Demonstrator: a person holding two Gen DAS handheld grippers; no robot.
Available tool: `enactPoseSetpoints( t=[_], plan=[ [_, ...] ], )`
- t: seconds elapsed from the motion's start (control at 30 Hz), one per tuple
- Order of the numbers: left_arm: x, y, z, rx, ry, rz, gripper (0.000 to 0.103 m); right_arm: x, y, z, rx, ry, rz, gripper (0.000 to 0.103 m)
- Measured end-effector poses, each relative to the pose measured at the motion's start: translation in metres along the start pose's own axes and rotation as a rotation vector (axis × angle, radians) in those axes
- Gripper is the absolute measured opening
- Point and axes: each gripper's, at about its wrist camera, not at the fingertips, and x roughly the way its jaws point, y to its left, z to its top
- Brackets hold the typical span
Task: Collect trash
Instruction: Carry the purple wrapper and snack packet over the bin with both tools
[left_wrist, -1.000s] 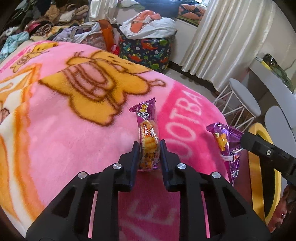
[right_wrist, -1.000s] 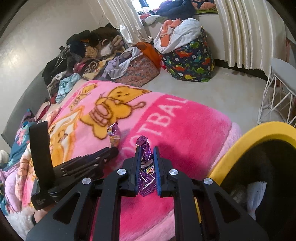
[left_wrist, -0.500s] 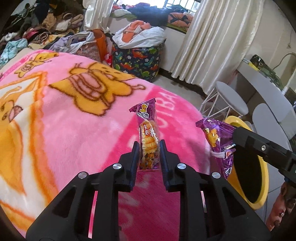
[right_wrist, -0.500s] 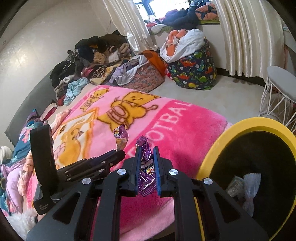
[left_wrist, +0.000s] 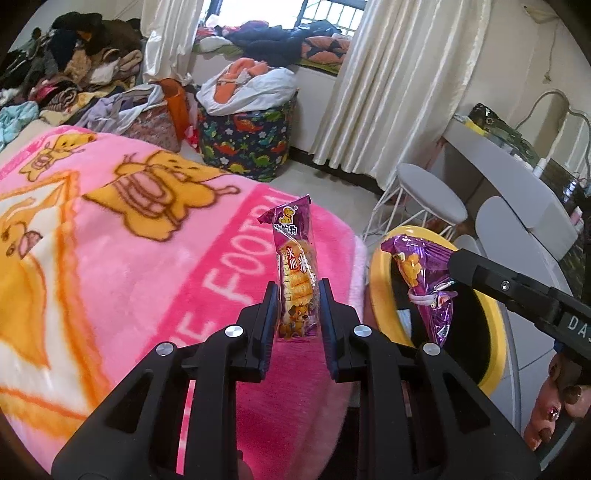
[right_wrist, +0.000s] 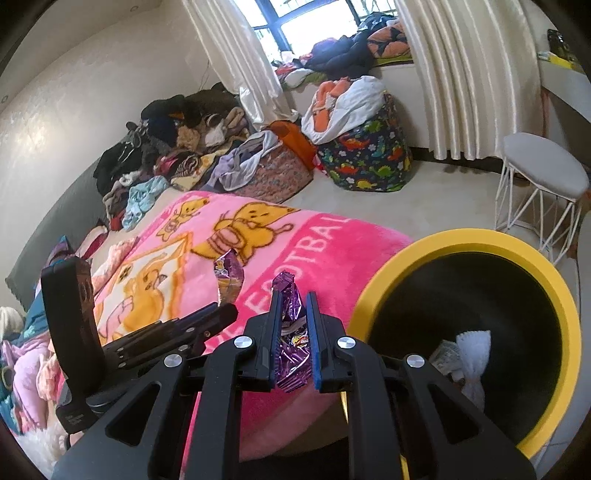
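Bed surface: pink fleece blanket (left_wrist: 122, 266), yellow cartoon print, white lettering. Beside bed edge: yellow-rimmed black bin (right_wrist: 554, 295), white paper scraps inside. Left gripper (left_wrist: 297, 295): pinching upright snack packet (left_wrist: 295, 266) above blanket. Right gripper (right_wrist: 291, 306): clamped on crumpled purple wrapper (right_wrist: 291, 332), near bin rim. Room: clothes heap (right_wrist: 177, 147) along wall, dinosaur-print basket (right_wrist: 369, 162), cream curtains (left_wrist: 399, 81), white wire stool (right_wrist: 543, 177).
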Motion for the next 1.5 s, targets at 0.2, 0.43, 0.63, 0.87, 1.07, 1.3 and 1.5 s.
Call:
enactPoseSetpoints(
  t=[0.2, 0.43, 0.63, 0.87, 1.07, 1.3, 1.5],
  plan=[
    [-0.009, -0.018, 0.000, 0.030, -0.017, -0.017, 0.016, -0.020, -0.010, -0.004, 0.021, -0.030, -0.012, 0.013],
    [-0.016, -0.037, -0.001, 0.064, -0.026, -0.032, 0.016, -0.036, -0.021, -0.009, 0.046, -0.057, -0.024, 0.013],
    [-0.017, -0.054, -0.002, 0.093, -0.027, -0.044, 0.016, -0.047, -0.035, -0.011, 0.072, -0.080, -0.038, 0.013],
    [-0.014, -0.073, -0.004, 0.124, -0.022, -0.059, 0.016, -0.061, -0.054, -0.014, 0.113, -0.105, -0.060, 0.013],
    [-0.010, -0.087, -0.006, 0.151, -0.013, -0.074, 0.016, -0.068, -0.074, -0.016, 0.155, -0.122, -0.079, 0.013],
    [-0.002, -0.105, -0.008, 0.188, 0.004, -0.096, 0.016, -0.075, -0.098, -0.021, 0.203, -0.138, -0.103, 0.013],
    [0.006, -0.119, -0.013, 0.221, 0.020, -0.121, 0.016, -0.078, -0.116, -0.026, 0.244, -0.147, -0.125, 0.013]
  ],
)
